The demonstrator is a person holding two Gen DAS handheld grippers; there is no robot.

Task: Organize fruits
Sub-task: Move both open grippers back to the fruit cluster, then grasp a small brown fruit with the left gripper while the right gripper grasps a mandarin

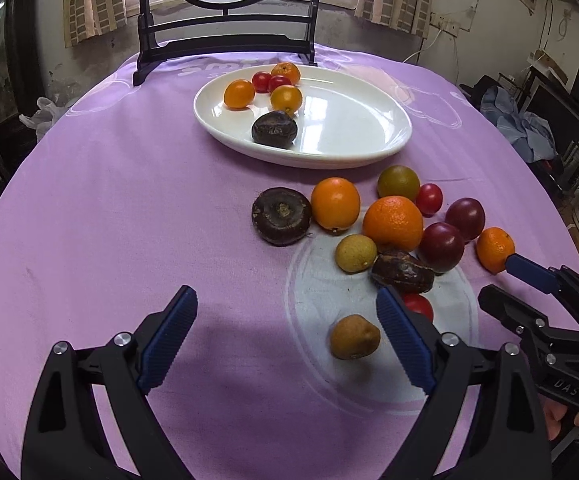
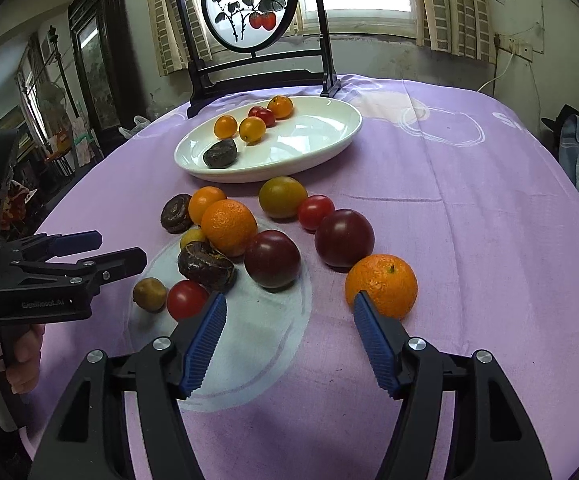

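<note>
A white oval plate at the back of the purple-clothed table holds three small oranges, two cherry tomatoes and a dark brown fruit. Several loose fruits lie in front of it: oranges, dark red plums, cherry tomatoes, brown ones. My left gripper is open above the cloth, and a small tan fruit lies just inside its right finger. My right gripper is open with bare cloth between its fingers. Its right fingertip is at a tangerine and its left one by a red tomato.
A dark wooden stand with a round painted screen rises behind the plate. A hand grips the left tool's handle. The table edge curves away on both sides, with dark furniture to the left and clutter to the right.
</note>
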